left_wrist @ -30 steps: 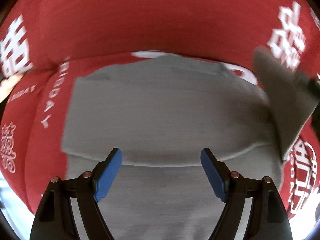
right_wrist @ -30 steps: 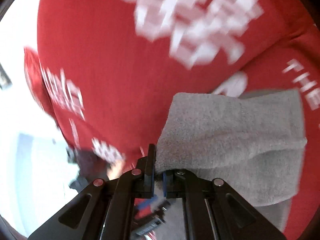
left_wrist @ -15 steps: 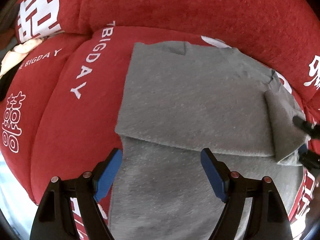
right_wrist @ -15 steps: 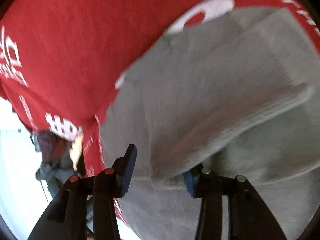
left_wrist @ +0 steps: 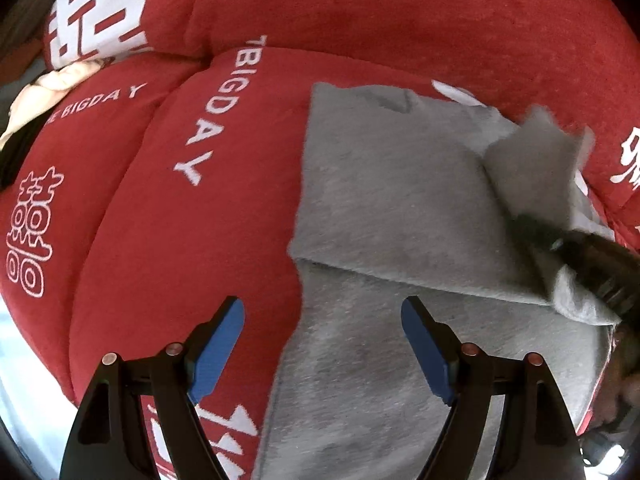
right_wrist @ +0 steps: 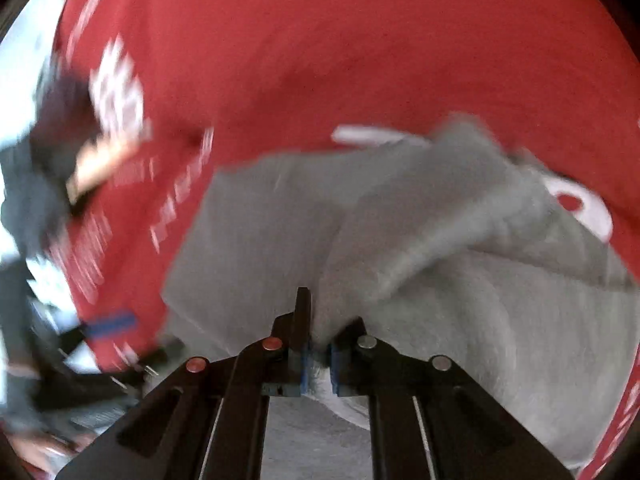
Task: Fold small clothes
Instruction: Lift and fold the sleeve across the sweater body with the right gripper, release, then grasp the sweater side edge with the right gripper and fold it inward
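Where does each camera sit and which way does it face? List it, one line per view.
Left wrist: on the left hand-held gripper, looking steeply down at the grey garment on the red cushion; its open fingers show.
Right wrist: on the right hand-held gripper, looking down along fingers pinching the garment's fold.
Shared: garment, cushion.
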Available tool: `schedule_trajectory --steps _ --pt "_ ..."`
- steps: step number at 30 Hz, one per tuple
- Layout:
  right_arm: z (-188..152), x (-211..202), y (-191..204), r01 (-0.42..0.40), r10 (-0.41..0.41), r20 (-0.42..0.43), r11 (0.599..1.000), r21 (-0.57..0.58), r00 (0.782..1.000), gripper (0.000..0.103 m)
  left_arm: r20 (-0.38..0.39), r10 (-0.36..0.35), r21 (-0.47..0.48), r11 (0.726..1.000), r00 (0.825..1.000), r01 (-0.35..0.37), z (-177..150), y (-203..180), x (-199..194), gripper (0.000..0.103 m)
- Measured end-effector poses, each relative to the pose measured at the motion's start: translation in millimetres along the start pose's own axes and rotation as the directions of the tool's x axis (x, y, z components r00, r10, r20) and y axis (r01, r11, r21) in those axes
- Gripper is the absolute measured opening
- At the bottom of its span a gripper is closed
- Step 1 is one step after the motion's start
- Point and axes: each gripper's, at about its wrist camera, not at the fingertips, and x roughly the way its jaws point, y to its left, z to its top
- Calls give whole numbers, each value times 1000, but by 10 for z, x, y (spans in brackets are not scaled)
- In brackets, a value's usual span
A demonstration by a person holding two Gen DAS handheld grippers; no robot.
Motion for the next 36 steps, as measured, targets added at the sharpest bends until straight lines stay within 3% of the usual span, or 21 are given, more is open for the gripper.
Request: schedule_trajectory --steps 3,5,6,7,11,14,17,19,24,26,27,29,30,31,36 --pt "-155 212 114 70 -77 -79 994 -87 994 19 -5 13 0 1000 1000 -13 -21 55 13 81" --pt "-194 167 133 67 -74 -66 992 -104 995 35 -7 19 -2 1000 1000 -19 -30 84 9 81" --pt "-192 138 132 57 -64 -72 994 -97 995 49 -8 20 -7 1000 1000 -20 -29 100 4 81" --pt "-193 109 129 52 -58 -73 995 -90 996 54 -7 20 -11 1000 1000 -20 -28 109 -5 81" --pt "-246 -178 -40 20 -20 -52 1000 6 998 54 10 14 -14 1000 1000 -14 7 94 -103 81" --pt "-456 -475 -453 -17 22 -21 980 199 1000 54 29 6 -1 1000 1000 -6 56 38 -149 81" --pt "-841 -760 -1020 -34 36 4 899 437 999 54 32 5 15 1000 999 -6 146 -62 -88 81" --pt "-1200 -938 -1460 -63 47 41 791 609 998 54 32 -1 7 1000 999 1 221 -98 -41 81" --pt "-1835 -1101 -2180 -162 58 156 552 818 986 54 15 -14 -5 1000 1000 15 403 -263 166 81" --pt "-1936 -1071 -2322 -200 57 198 487 850 979 53 6 16 17 1000 1000 -16 420 -343 243 81" --pt "-2003 -1039 -2403 -245 63 242 430 869 968 48 8 30 31 999 1000 -30 417 -375 257 81" --pt "-2056 -1001 -2470 -294 70 289 373 880 955 16 13 48 46 998 999 -48 409 -417 249 81" --pt "-2052 -1028 -2537 -307 75 301 359 881 951 7 13 50 47 998 999 -51 403 -430 238 81" --pt "-2012 -1023 -2522 -314 68 311 359 879 948 7 13 54 48 997 998 -54 394 -444 225 81" --pt "-1953 -1198 -2580 -308 58 318 461 832 946 7 19 83 102 991 996 -85 307 -585 218 81"
